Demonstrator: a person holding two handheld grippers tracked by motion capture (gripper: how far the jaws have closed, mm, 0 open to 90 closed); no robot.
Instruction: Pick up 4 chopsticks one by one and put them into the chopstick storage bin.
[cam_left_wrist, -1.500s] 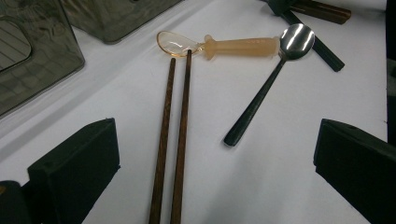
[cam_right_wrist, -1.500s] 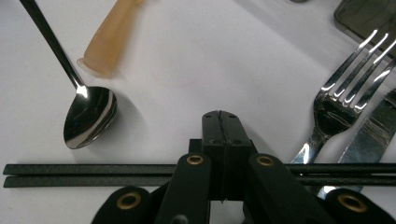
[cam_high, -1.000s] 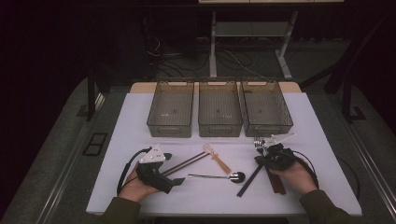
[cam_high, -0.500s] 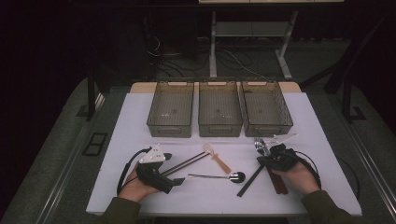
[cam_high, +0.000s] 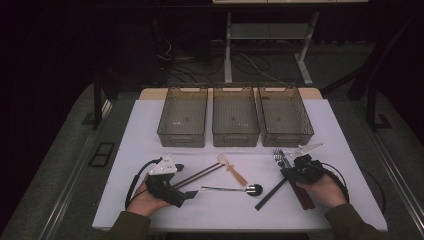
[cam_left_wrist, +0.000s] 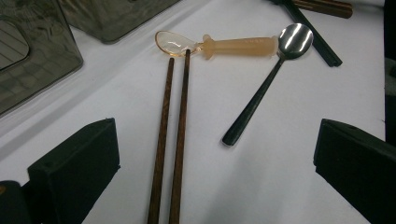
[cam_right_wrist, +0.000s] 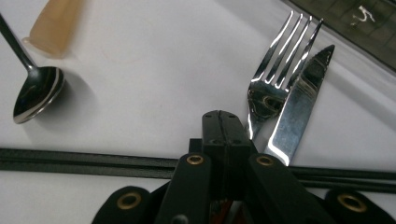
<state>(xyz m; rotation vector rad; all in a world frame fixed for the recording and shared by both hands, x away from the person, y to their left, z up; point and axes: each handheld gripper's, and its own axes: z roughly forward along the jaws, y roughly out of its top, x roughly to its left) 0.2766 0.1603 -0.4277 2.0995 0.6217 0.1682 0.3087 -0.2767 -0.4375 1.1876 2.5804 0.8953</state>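
Note:
My left gripper rests on the white table with its jaws open wide. The near ends of two brown chopsticks lie between the jaws, untouched. Past them lie an amber plastic spoon and a metal spoon with a black handle. My right gripper is shut with nothing between its fingertips. It hovers over a pair of black chopsticks and points at a steel fork and a knife. In the high view the right gripper sits at the table's right.
Three see-through grey bins stand side by side at the back of the table. A clear plastic utensil lies right of the fork. A brown handle runs under the right hand. Table legs and cables stand on the dark floor beyond.
The right hand has shifted very slightly near the fork. The left hand and the cutlery have stayed where they were.

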